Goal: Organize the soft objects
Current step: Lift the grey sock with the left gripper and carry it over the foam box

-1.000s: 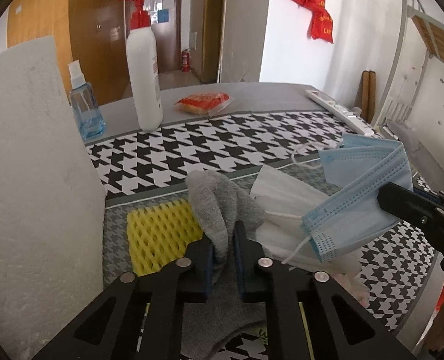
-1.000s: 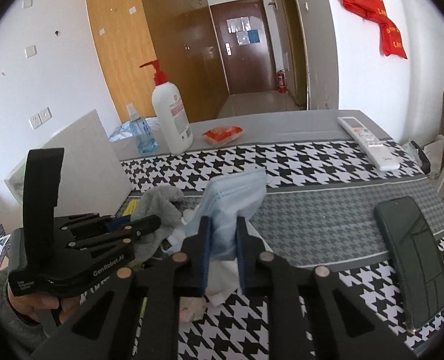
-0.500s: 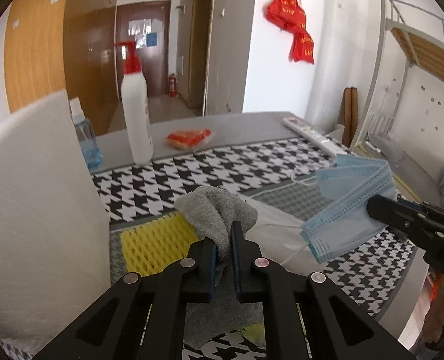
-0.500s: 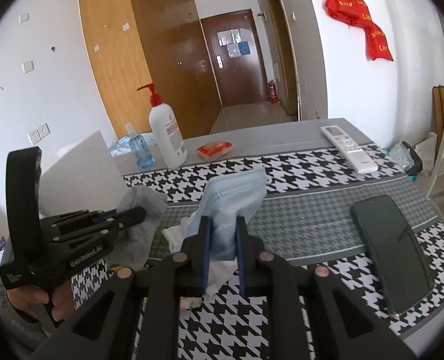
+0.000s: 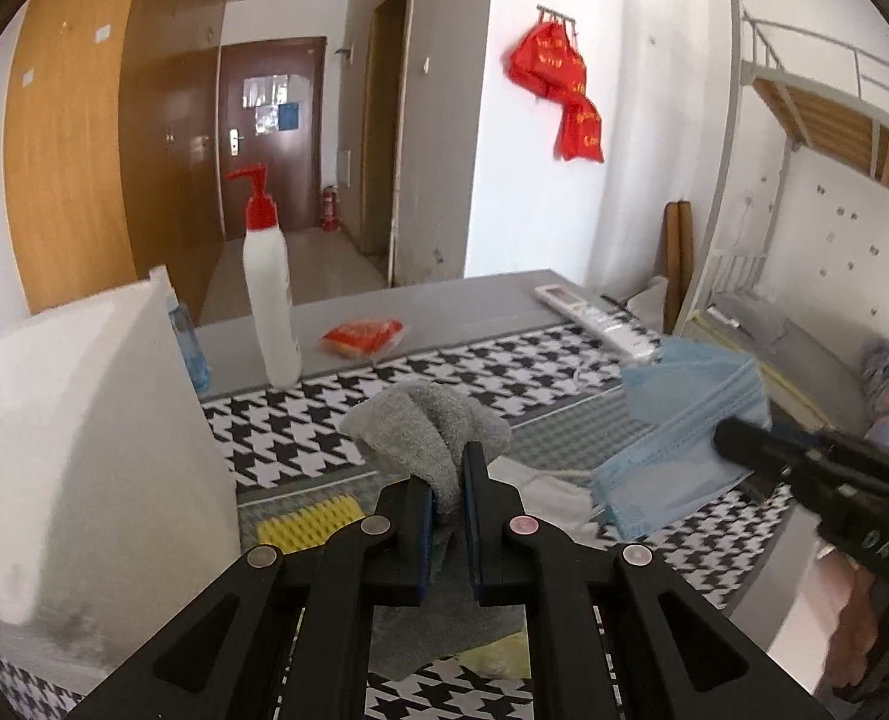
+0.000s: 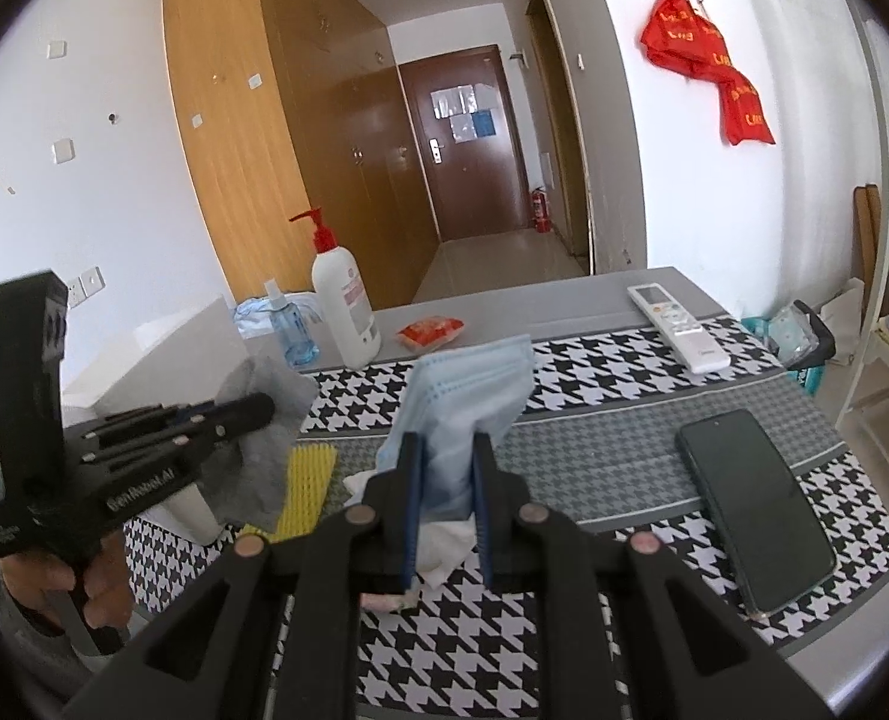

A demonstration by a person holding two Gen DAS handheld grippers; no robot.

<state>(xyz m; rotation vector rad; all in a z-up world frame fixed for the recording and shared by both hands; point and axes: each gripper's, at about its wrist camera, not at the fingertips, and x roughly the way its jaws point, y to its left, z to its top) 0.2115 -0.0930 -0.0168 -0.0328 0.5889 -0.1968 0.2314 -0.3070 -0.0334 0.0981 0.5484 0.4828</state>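
My left gripper (image 5: pixel 447 474) is shut on a grey sock (image 5: pixel 426 426) and holds it lifted above the table; the sock also shows in the right wrist view (image 6: pixel 264 450) hanging from that gripper (image 6: pixel 258 405). My right gripper (image 6: pixel 447 468) is shut on a blue face mask (image 6: pixel 468 396), held up over the table; the mask shows in the left wrist view (image 5: pixel 684 456) at the right. A white tissue (image 6: pixel 444 543) and a yellow mesh sponge (image 6: pixel 309 480) lie on the houndstooth cloth below.
A white foam box (image 5: pixel 84 450) stands at the left. A pump bottle (image 6: pixel 342 306), a small blue bottle (image 6: pixel 291 330), a red packet (image 6: pixel 429 330), a remote (image 6: pixel 678 324) and a black phone (image 6: pixel 750 504) are on the table.
Both grippers have risen, lifting the sock and the mask higher above the table. The sock now hangs clear of the sponge.
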